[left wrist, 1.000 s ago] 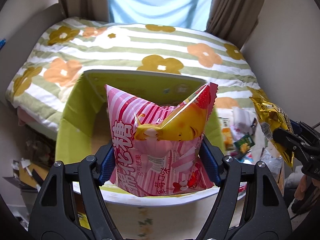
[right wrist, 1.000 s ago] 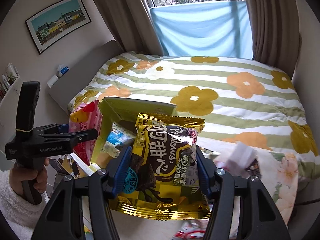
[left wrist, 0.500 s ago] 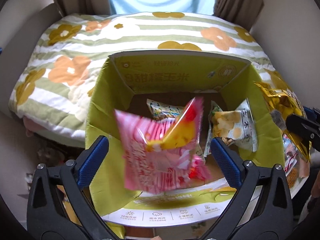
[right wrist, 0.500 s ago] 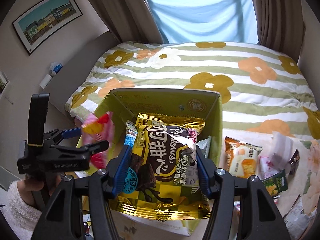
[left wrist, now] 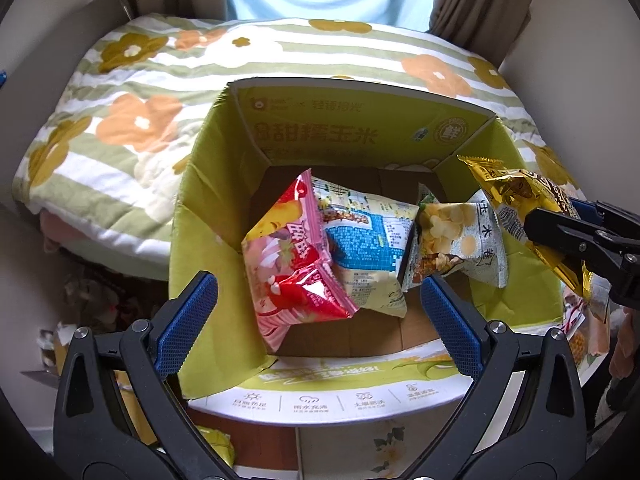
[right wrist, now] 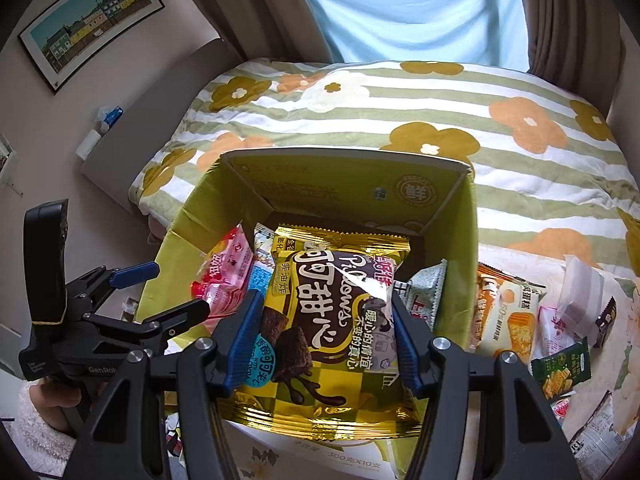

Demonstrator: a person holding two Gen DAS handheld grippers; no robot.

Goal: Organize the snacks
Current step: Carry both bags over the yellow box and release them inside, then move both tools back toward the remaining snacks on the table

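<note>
The left gripper [left wrist: 318, 312] hangs over the open green cardboard box [left wrist: 208, 216], its jaws spread wide with nothing between the blue pads; they have just been opening. The pink marshmallow bag [left wrist: 296, 256] lies inside the box against the left wall, tilted, its upper corner leaning over a pale bag with a blue panel [left wrist: 368, 236] beside it. To the right of that sits a bag printed with round puffs [left wrist: 452, 240], propped near the box's right wall.

The right gripper [right wrist: 322, 340] has its jaws clenched on a gold and brown snack bag [right wrist: 332, 320], the pads pressing its two side edges. That bag is held upright above the near part of the box, its top edge over the opening. In the left wrist view the same bag [left wrist: 516, 204] shows at the right rim of the box.

The box stands at the foot of a bed with a striped flowered quilt [right wrist: 400, 120]. Loose snacks lie to the right of the box: an orange cake packet [right wrist: 508, 320], a small dark green packet [right wrist: 562, 368] and some white wrappers, on what I take to be a flowered cloth, though the edge of the view is too warped to be sure. A hand in a fluffy white sleeve [right wrist: 40, 436] grips the left gripper's handle.
</note>
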